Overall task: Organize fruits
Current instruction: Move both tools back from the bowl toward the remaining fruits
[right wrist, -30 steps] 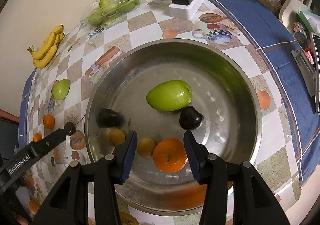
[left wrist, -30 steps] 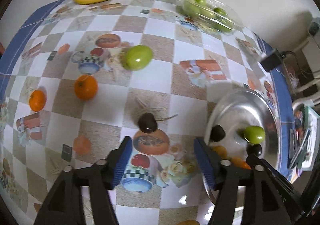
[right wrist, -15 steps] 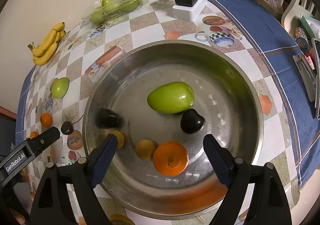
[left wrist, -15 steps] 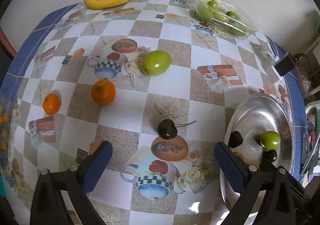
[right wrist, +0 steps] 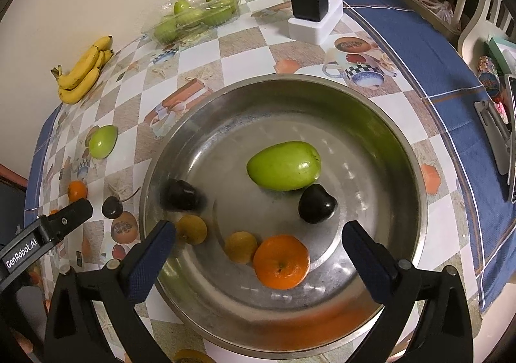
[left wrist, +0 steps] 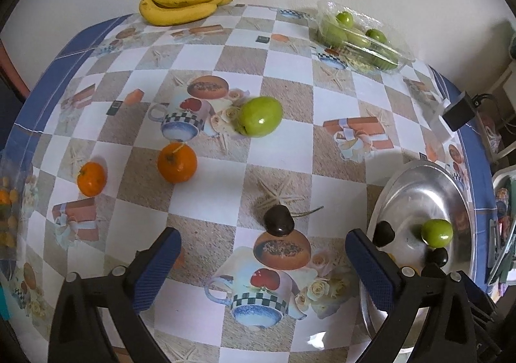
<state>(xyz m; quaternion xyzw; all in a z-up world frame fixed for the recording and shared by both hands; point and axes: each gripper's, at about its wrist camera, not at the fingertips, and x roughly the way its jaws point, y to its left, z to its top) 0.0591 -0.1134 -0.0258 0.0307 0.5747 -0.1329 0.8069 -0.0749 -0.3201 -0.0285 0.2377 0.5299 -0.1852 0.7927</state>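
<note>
dark fruit [left wrist: 278, 223] beyond left tongs [left wrist: 262, 263], untouched

The left gripper [left wrist: 262, 261] points steeply down, and its blue pads [left wrist: 158, 269] stand far apart with nothing held between them. The right gripper [right wrist: 258, 258] tips down the same way; its jaws have just been opening wide and grip nothing. In the right wrist view, the left gripper's black finger pokes in at 9 o'clock.
</note>
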